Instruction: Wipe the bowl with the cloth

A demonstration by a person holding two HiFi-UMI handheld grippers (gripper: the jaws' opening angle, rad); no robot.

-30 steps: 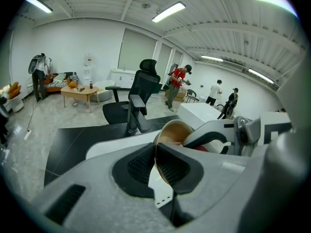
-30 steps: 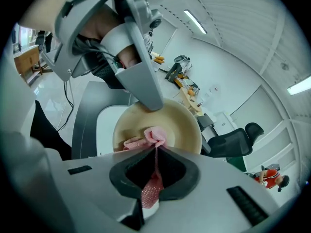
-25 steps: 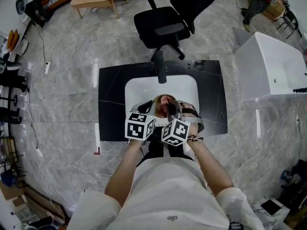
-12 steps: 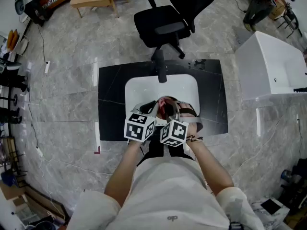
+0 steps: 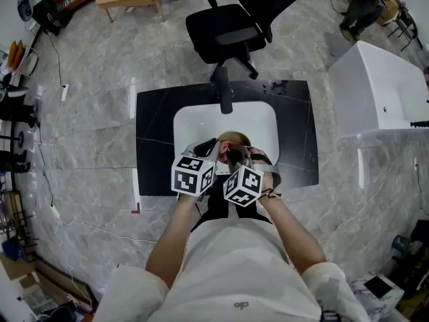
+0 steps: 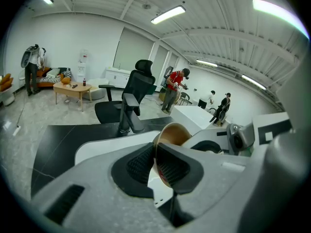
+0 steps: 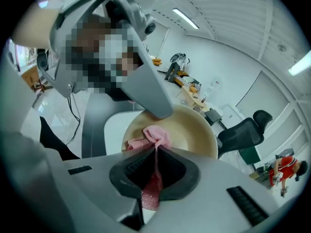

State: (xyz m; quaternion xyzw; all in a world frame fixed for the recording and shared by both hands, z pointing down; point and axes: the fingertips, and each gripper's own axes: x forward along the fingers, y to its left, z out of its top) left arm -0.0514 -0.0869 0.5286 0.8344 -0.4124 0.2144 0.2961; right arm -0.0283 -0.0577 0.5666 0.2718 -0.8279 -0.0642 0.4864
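A tan bowl (image 5: 232, 139) is held tilted over the white sink basin (image 5: 201, 123). My left gripper (image 6: 155, 149) is shut on the bowl's (image 6: 174, 134) rim, one pad inside and one outside. My right gripper (image 7: 155, 152) is shut on a pink cloth (image 7: 151, 137), whose bunched end presses against the bowl's inside (image 7: 192, 130). Above it in the right gripper view, the left gripper's grey finger (image 7: 148, 93) reaches over the rim. In the head view both marker cubes sit close together, the left (image 5: 193, 175) and the right (image 5: 242, 184), hiding most of the jaws.
The basin is set in a black countertop (image 5: 154, 146) with a dark faucet (image 5: 223, 96) at its far side. A black office chair (image 5: 234, 19) stands beyond it. A white tub-like unit (image 5: 379, 92) is at the right. People stand far across the room.
My right gripper has edged down and forward into the bowl, and less of the pink cloth shows in the head view. The left gripper and bowl have stayed put.
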